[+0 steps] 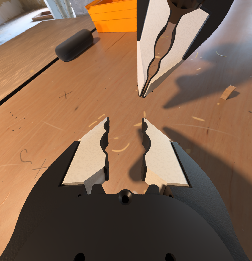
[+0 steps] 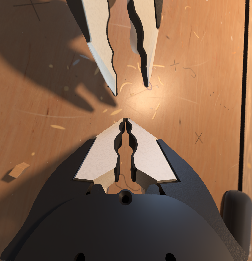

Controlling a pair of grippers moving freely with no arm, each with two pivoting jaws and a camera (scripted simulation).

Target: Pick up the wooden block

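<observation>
Left gripper (image 1: 125,118) jaws apart, right gripper (image 2: 125,118) jaws together, both empty; wooden block (image 1: 227,92) lies clear, dark case (image 1: 74,45) and orange bin (image 1: 114,18) toward the table's (image 1: 38,113) far edge.

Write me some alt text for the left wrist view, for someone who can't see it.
The left gripper, fingers open and empty, hovers over a scuffed wooden tabletop, facing the right gripper, whose fingers are shut. A small pale wooden block lies far right, untouched; a dark oval case and an orange plastic bin sit behind.
</observation>
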